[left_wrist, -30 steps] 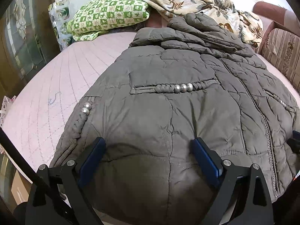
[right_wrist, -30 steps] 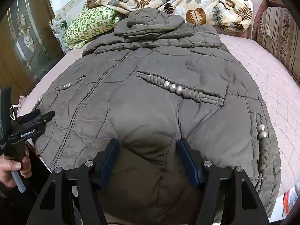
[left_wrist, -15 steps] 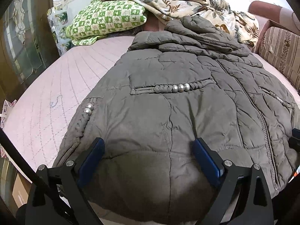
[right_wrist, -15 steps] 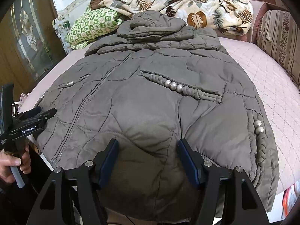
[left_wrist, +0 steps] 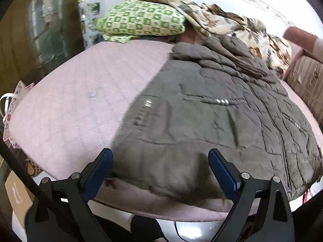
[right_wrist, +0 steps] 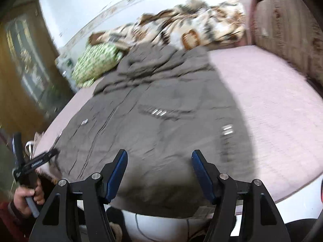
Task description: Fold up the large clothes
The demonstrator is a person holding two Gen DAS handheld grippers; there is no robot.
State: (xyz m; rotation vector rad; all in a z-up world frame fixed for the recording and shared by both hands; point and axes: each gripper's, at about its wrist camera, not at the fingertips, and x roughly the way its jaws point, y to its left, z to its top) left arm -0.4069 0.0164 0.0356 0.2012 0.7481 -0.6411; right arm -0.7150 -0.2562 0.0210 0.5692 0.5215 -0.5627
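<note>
Your two wrist cameras look down from the bed's (left_wrist: 66, 109) near edge, close over the hem of the grey padded coat (left_wrist: 212, 117), both sharing it and the far pillows (right_wrist: 94, 66).

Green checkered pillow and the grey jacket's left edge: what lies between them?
Only bare pink quilted bedspread separates the green checkered pillow from the grey jacket, seen clearest in the left wrist view.

bare pink bed (left_wrist: 66, 109) lies open left of the grey coat (left_wrist: 212, 125) and right of it too; a green pillow (left_wrist: 141, 22) and floral blanket (right_wrist: 191, 30) block the far end.
</note>
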